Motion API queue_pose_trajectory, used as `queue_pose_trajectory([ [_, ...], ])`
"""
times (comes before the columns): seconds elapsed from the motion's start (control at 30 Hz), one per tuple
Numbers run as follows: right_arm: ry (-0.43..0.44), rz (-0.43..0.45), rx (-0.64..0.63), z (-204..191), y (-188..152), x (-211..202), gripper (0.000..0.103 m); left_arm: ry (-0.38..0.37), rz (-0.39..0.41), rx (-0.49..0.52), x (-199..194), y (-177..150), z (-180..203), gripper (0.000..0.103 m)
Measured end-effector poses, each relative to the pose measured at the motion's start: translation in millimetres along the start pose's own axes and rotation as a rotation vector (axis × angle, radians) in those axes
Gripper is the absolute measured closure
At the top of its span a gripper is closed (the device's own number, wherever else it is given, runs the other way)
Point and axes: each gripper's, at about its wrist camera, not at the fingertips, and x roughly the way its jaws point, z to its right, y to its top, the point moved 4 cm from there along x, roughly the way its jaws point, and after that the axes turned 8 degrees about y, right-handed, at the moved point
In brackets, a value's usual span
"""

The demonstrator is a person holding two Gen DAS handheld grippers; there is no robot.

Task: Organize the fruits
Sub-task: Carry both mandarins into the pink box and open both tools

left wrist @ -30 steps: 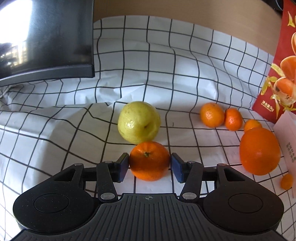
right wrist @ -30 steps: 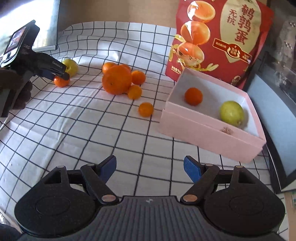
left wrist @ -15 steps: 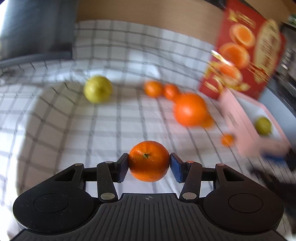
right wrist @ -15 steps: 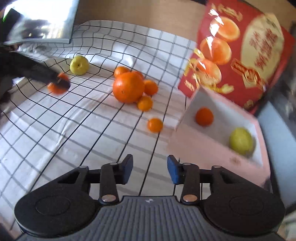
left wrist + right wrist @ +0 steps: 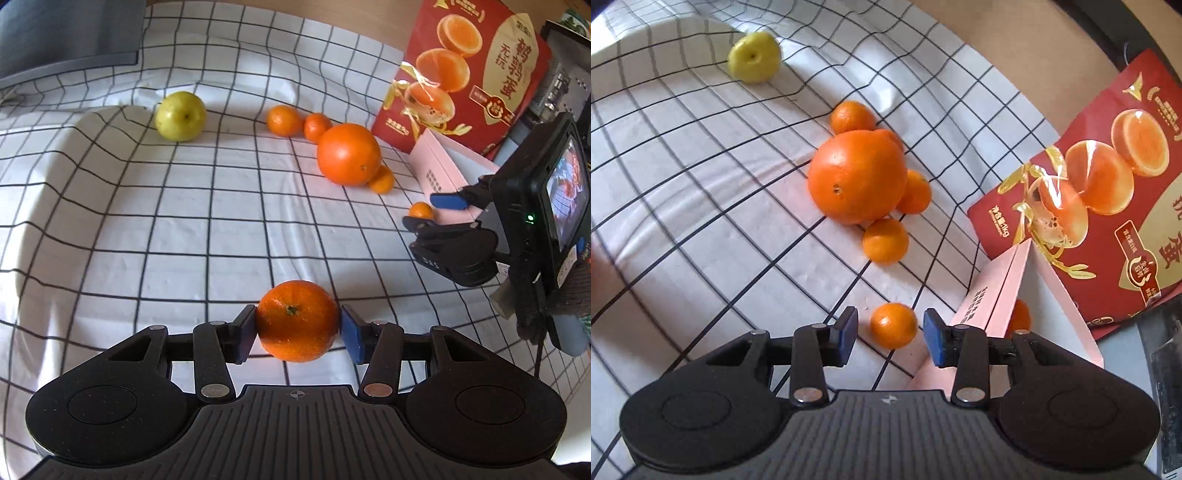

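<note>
My left gripper is shut on a mandarin and holds it above the checked cloth. My right gripper is open around a small mandarin that lies on the cloth beside the pink box; the pads do not touch it. It also shows in the left wrist view, with the small mandarin between its fingers. A big orange lies with several small mandarins around it. A yellow-green apple lies far left.
A red snack bag stands behind the pink box. One mandarin shows inside the box. A dark monitor stands at the back left of the checked cloth.
My left gripper has lifted the mandarin away from the apple and swung right. My right gripper has moved down and forward to the small mandarin by the box, and its jaws have narrowed.
</note>
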Motion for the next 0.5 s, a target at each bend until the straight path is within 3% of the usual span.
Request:
queue_pose_trajectory([
  [0.13, 0.011, -0.007, 0.036, 3, -2, 0, 0.076, 0.001, 0.000, 0.007, 1, 2, 1, 0.049],
  [0.5, 0.199, 0.096, 0.220, 2, -29, -79, 0.076, -0.062, -0.026, 0.053, 9, 5, 24, 0.049],
])
